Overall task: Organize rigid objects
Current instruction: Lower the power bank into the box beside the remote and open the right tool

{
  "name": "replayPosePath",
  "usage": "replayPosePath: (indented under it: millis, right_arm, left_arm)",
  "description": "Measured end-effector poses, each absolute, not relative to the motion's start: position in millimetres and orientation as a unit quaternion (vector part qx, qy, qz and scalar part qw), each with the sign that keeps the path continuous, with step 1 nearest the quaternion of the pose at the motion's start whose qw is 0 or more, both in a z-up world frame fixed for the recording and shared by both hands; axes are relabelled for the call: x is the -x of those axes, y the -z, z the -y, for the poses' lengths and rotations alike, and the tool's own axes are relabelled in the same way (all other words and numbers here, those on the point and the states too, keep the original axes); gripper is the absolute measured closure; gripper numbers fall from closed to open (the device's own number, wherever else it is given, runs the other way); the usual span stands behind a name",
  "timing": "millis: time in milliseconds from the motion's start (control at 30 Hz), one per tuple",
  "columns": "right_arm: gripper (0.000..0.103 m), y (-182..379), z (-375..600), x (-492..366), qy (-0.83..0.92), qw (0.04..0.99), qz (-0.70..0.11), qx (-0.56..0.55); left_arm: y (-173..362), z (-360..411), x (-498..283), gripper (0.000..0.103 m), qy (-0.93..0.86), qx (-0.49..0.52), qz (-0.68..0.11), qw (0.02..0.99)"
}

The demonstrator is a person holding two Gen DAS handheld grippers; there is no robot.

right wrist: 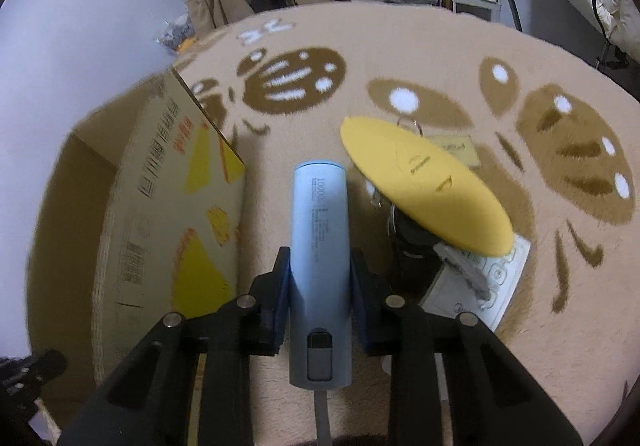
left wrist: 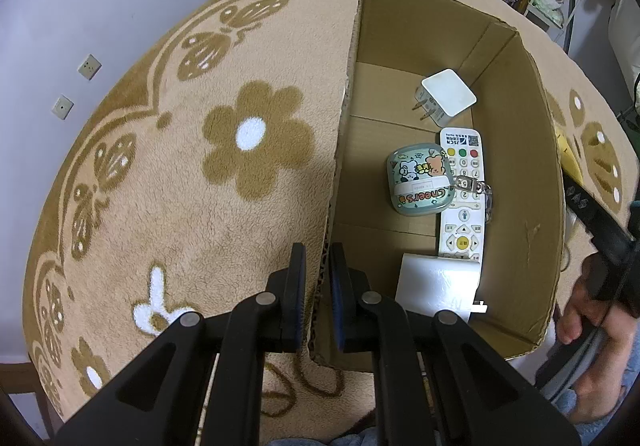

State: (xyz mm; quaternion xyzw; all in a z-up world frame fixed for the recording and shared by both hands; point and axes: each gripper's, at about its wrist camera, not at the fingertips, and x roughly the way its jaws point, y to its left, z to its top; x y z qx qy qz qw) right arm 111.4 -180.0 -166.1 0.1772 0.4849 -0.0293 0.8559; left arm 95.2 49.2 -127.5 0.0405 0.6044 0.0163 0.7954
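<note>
The left gripper [left wrist: 318,270] is clamped narrow on the near left wall of the open cardboard box [left wrist: 516,149], which sits on a beige flower-patterned blanket [left wrist: 168,173]. Inside the box are seen a white plug adapter [left wrist: 448,95], a white remote control [left wrist: 464,197], a cartoon-printed earbud case [left wrist: 420,181] lying just beside and partly on the remote, and a white box [left wrist: 436,286] at the near end. The right gripper [right wrist: 319,266] is closed on a light-blue power bank [right wrist: 320,230], gripped by its long sides, just right of the box's printed outer wall. Near it on the blanket lie a yellow oval case [right wrist: 428,181], a dark object beneath it, and a white flat item [right wrist: 480,286].
</note>
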Motion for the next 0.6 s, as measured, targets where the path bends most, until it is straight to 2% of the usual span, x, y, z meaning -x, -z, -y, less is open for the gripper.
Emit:
replayPosePath:
  millis: [167, 367, 600]
  right_arm:
    - [0.074, 136, 182, -110, 0.003, 0.866, -0.454, -0.211]
    - [0.074, 95, 170, -104, -0.024, 0.891, -0.405, -0.203]
    - [0.074, 75, 157, -102, -0.058, 0.899, -0.383, -0.205]
  left_arm:
    - [127, -50, -96, 0.092, -0.016, -0.041, -0.604, 0.796]
    - [127, -50, -96, 0.092, -0.016, -0.041, -0.604, 0.796]
    - [127, -50, -95, 0.092, -0.017, -0.042, -0.604, 0.796]
